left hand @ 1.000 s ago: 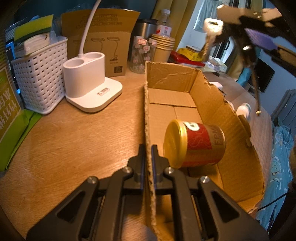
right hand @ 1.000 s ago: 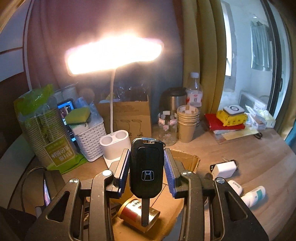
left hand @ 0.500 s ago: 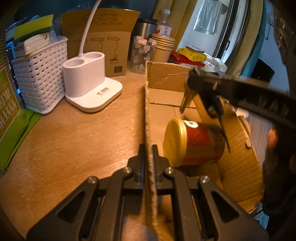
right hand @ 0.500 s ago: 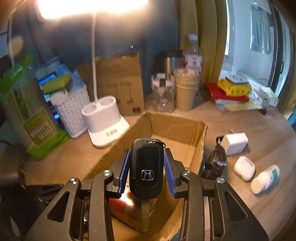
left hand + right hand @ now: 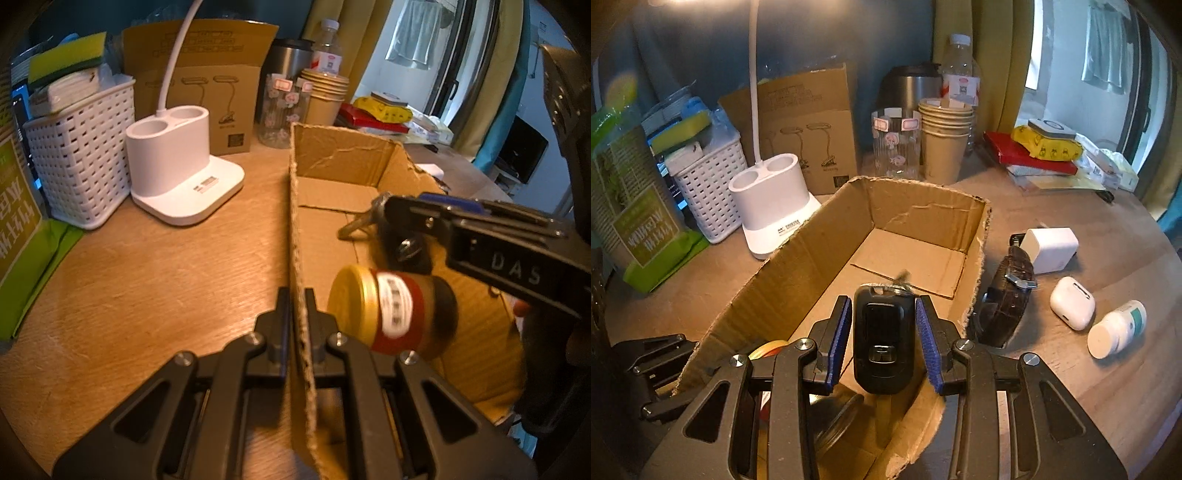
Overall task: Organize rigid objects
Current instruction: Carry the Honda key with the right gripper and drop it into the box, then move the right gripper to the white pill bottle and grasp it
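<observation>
An open cardboard box (image 5: pixel 343 173) (image 5: pixel 923 218) lies on the wooden table. My left gripper (image 5: pixel 297 317) is shut on the box's near left wall. A red jar with a gold lid (image 5: pixel 391 314) lies on its side inside the box; its lid also shows in the right wrist view (image 5: pixel 768 349). My right gripper (image 5: pixel 882 325) (image 5: pixel 436 218) is inside the box above the jar. Its blue pads stand slightly apart from a black car key (image 5: pixel 881 332) (image 5: pixel 402 240) that sits between them, flipped over, with gaps on both sides.
Right of the box lie a brown leather watch (image 5: pixel 1004 295), a white charger (image 5: pixel 1051 249), a white earbud case (image 5: pixel 1071 302) and a white pill bottle (image 5: pixel 1115 328). A white lamp base (image 5: pixel 181 177), a white basket (image 5: pixel 81 158), paper cups (image 5: pixel 945 147) and a glass jar (image 5: pixel 895 146) stand behind.
My right gripper has come down into the box with the key and its jaws have spread; the key has flipped over. The jar has rolled a little. My left gripper has stayed put.
</observation>
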### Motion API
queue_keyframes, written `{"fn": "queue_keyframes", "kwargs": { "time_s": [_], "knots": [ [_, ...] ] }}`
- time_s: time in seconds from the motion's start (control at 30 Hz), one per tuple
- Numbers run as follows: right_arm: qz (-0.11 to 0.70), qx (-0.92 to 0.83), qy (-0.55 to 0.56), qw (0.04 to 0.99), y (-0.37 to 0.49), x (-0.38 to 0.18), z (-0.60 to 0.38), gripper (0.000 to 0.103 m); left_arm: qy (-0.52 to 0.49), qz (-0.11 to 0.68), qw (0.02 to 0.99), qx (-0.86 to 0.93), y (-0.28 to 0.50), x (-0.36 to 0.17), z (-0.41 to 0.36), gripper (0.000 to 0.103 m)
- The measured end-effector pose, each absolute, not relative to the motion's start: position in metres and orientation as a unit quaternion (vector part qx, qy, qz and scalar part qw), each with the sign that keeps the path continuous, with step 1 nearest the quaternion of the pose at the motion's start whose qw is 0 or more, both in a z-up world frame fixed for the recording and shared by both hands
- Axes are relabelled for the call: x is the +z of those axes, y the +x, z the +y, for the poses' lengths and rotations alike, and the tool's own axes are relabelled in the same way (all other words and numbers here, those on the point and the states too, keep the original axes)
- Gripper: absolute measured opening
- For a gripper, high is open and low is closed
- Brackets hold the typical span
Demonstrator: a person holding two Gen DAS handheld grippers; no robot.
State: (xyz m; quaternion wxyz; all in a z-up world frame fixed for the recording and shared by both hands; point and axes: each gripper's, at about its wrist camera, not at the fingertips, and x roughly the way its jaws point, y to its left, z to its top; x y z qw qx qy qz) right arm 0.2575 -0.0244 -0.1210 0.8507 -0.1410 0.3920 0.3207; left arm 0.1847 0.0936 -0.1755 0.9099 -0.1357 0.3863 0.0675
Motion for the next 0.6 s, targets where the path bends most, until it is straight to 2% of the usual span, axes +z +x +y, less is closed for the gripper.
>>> {"fn": "queue_keyframes", "kwargs": {
  "time_s": [0.07,0.13,0.3,0.6],
  "knots": [
    [0.39,0.322,-0.143,0.851,0.257,-0.119,-0.025,0.041,-0.135,0.385,0.91,0.067,0.184,-0.175,0.093,0.006],
    [0.385,0.322,-0.139,0.854,0.256,-0.115,-0.028,0.051,-0.135,0.385,0.91,0.067,0.184,-0.175,0.093,0.006],
    [0.37,0.32,-0.121,0.864,0.254,-0.101,-0.04,0.059,-0.135,0.384,0.911,0.067,0.181,-0.175,0.092,0.006],
    [0.337,0.29,-0.107,0.889,0.255,-0.071,-0.072,0.061,-0.135,0.384,0.911,0.067,0.181,-0.175,0.092,0.006]
  ]
}}
